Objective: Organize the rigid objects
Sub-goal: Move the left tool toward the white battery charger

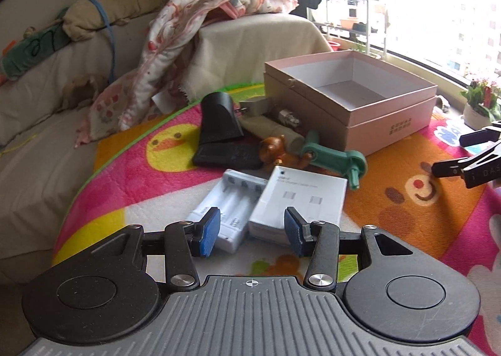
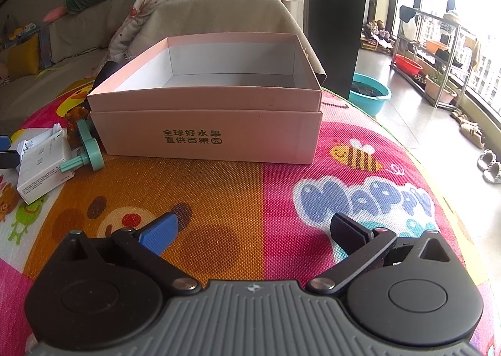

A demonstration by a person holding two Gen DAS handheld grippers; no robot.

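A pile of small objects lies on the colourful play mat (image 1: 407, 205). It holds a white battery charger (image 1: 225, 208), a white cable box (image 1: 300, 196), a green plastic tool (image 1: 335, 158), a brown bear figure (image 1: 275, 149) and a black cone-shaped part (image 1: 219, 124). Behind them stands an empty pink box (image 1: 350, 96). My left gripper (image 1: 252, 230) hovers open just short of the charger and the cable box, gripping nothing. My right gripper (image 2: 253, 229) is wide open over the mat, in front of the pink box (image 2: 206, 124). The cable box (image 2: 43, 164) and green tool (image 2: 87, 149) lie to its left.
A flat black device (image 1: 228, 155), a plug adapter (image 1: 253, 105), a metal connector (image 1: 288, 116) and a beige tube (image 1: 281, 133) also lie in the pile. A sofa with a blanket (image 1: 219, 11) is behind the mat. A teal basin (image 2: 371, 94) and racks stand on the floor to the right.
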